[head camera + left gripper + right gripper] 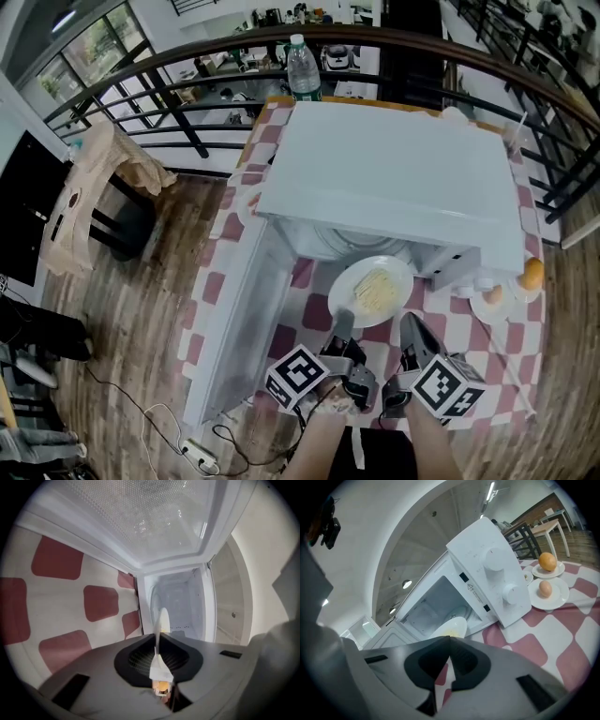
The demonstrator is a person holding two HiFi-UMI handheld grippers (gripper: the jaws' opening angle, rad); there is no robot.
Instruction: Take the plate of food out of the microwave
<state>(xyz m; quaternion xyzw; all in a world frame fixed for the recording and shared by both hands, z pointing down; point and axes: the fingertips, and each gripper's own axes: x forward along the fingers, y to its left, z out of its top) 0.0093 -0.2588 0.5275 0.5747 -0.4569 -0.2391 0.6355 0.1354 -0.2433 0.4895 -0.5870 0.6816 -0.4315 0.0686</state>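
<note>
- Plate [372, 289] of yellow food [376, 292]: located at the mouth of the microwave [394, 169], far edge under the oven roof, near edge out over the checked tablecloth [469, 330]. Whether it rests on the cloth or is carried cannot be told.
- Left gripper [344, 321]: fingers pinched on the near left rim. In the left gripper view the plate [162, 619] runs edge-on from the fingers straight toward the cavity.
- Right gripper [411, 330]: fingers pressed together at the tips, nothing between them. It hangs just short of the near right rim, with the plate [450, 629] ahead of the tips.
- Key relation: the plate lies directly forward of both grippers, so the way out runs straight back toward the person. The left gripper is in contact; the right is near but apart.
- Door [234, 319]: swung wide to the left, off that line.
- Judgement: removal looks partly done. A level pull is needed, as a one-sided pinch may let the far edge dip.
- Egg [493, 296] and orange [532, 274]: on small dishes to the right, beside the microwave.
</note>
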